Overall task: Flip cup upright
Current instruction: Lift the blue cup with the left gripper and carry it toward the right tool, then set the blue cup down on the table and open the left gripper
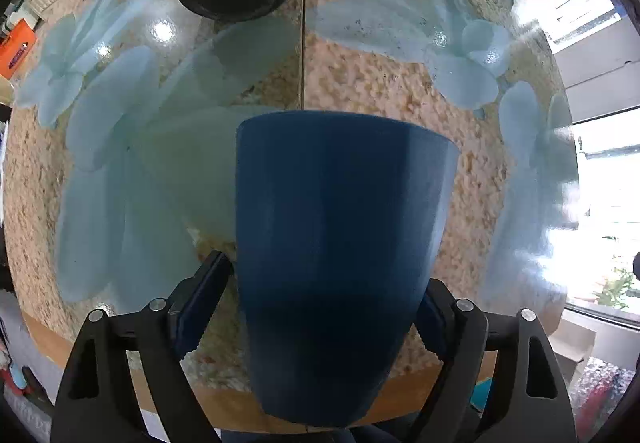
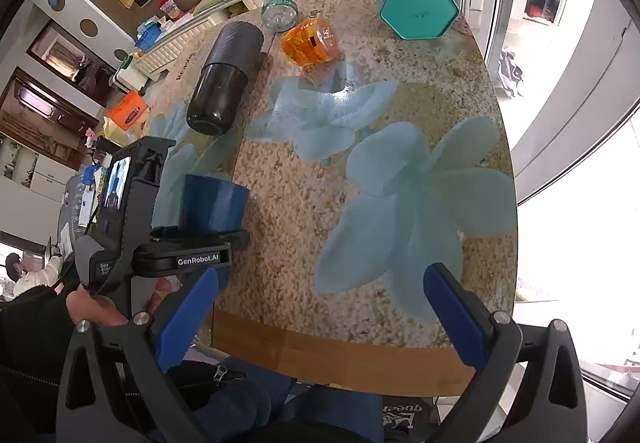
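A dark blue cup (image 1: 340,243) fills the middle of the left wrist view, its wide rim pointing away toward the table and its narrow base near the camera. My left gripper (image 1: 324,307) is shut on the cup, one blue pad on each side of its lower body. In the right wrist view the same cup (image 2: 212,205) is held by the left gripper (image 2: 200,237) above the table's left part, wide rim upward. My right gripper (image 2: 320,307) is open and empty above the table's near edge.
The round table (image 2: 280,203) has a speckled top with pale blue flower prints and a wooden rim. A black bottle (image 2: 226,79) lies on its side at the far left. An orange jar (image 2: 310,41), a clear glass jar (image 2: 280,11) and a teal hexagonal box (image 2: 416,1) stand at the far side.
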Demonstrator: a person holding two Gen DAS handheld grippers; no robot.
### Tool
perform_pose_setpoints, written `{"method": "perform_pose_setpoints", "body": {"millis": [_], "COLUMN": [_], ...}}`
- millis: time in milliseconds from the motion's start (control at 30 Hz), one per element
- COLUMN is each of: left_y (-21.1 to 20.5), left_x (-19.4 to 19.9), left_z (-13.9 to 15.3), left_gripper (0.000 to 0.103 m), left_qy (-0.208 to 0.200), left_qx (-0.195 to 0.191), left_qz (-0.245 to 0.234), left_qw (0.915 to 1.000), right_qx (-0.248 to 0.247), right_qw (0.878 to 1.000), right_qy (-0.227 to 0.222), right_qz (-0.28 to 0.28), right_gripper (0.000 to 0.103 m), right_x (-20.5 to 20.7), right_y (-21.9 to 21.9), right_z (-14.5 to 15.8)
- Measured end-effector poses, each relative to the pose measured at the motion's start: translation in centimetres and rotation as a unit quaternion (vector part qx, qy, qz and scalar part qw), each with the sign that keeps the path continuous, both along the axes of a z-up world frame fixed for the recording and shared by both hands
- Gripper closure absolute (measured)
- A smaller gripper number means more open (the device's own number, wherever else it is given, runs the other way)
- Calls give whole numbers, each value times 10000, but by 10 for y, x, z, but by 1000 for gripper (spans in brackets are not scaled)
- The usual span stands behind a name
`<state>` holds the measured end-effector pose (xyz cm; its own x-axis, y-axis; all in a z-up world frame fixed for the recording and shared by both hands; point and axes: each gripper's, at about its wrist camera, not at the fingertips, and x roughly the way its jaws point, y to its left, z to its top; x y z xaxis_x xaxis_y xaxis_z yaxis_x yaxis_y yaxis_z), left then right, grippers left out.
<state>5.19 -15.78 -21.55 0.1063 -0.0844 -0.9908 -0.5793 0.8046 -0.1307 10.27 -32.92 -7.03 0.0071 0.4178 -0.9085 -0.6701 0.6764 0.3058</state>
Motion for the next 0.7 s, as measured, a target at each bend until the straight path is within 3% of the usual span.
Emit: {"method": "perform_pose_setpoints", "body": {"millis": [267, 467, 700], "left_y": [0, 2, 12], "left_x": [7, 7, -7], "left_z": [19, 35, 54], "left_gripper": [15, 14, 13], "left_qy": [-242, -244, -278], "left_qx": [-67, -5, -188], "left_qz": [-205, -329, -529], "left_qw": [9995, 9992, 9980], "right_qx": [43, 142, 254], "right_qw": [9999, 9997, 9992], "right_qy": [98, 110, 111], "right_qz": [-63, -151, -296], "right_gripper": [0, 0, 0], "right_x": [4, 5, 6], "right_y": [-7, -9, -10], "right_z": [-2, 0, 4]}}
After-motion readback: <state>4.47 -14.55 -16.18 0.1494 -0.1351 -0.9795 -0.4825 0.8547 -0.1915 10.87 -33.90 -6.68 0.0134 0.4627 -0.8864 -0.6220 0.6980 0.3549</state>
